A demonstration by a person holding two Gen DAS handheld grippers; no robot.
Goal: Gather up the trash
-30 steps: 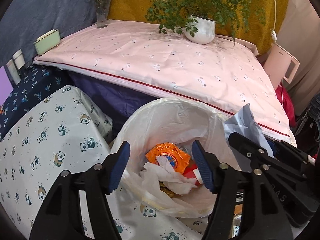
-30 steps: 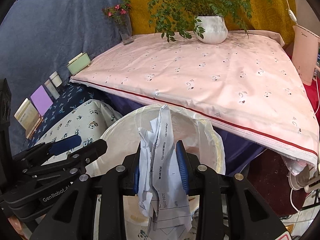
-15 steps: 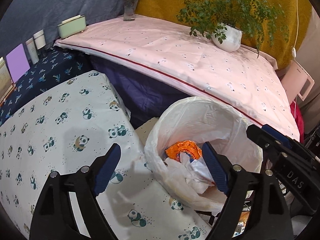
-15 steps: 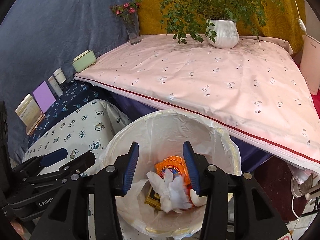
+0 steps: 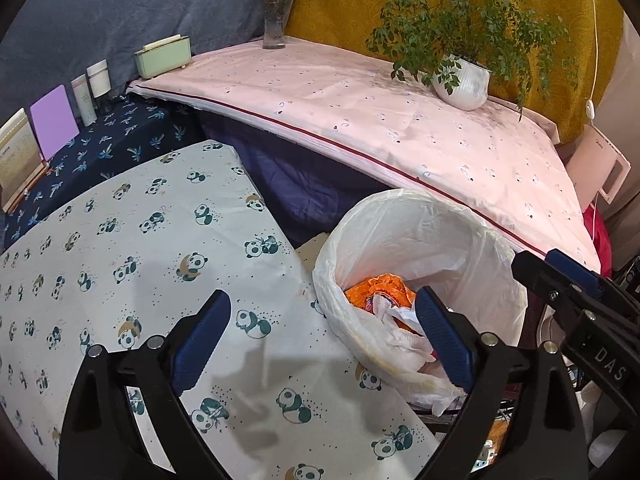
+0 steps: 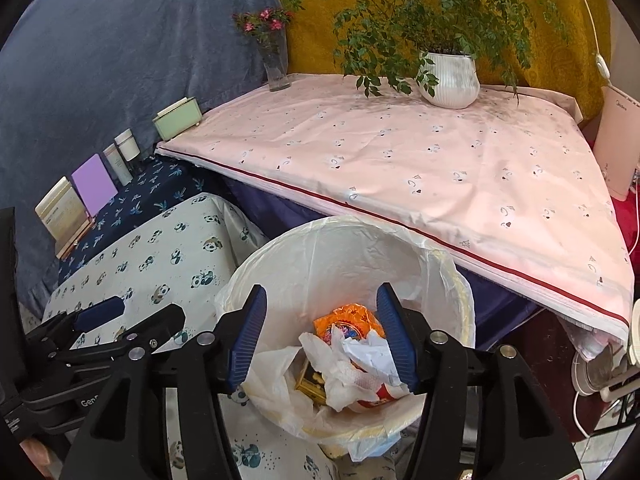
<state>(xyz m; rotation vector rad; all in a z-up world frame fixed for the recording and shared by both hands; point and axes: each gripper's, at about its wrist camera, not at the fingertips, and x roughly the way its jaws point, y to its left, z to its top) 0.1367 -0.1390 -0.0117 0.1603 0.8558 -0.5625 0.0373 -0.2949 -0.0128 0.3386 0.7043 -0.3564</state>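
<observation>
Your left gripper (image 5: 322, 342) hangs over the edge of the panda-print worktop (image 5: 132, 240), its fingers (image 5: 202, 338) spread wide with nothing between them; they have just been opening. Behind it on the left, a purple card (image 5: 54, 120) and two pale bottles (image 5: 93, 94) stand against the blue backdrop on a dark patterned cloth, with a mint-green box (image 5: 162, 56) at the corner of the pink-sheeted worktop (image 5: 400, 128).

Just right of the panda cloth stands the trash bin (image 6: 352, 252), lined with a white plastic bag. Inside it lie an orange wrapper (image 6: 346, 322), crumpled white paper (image 6: 370, 354) and white tissue, all loose on the heap.

Your right gripper (image 6: 322, 342) hovers above the bin mouth, pointing down into it. Its fingers (image 6: 248, 336) stand apart and have just been opening; they grip nothing, and the paper sits below them in the bin.

Farther right, a glass vase of pink flowers (image 6: 274, 52) and a white potted plant (image 6: 450, 80) stand at the back of the pink worktop.
</observation>
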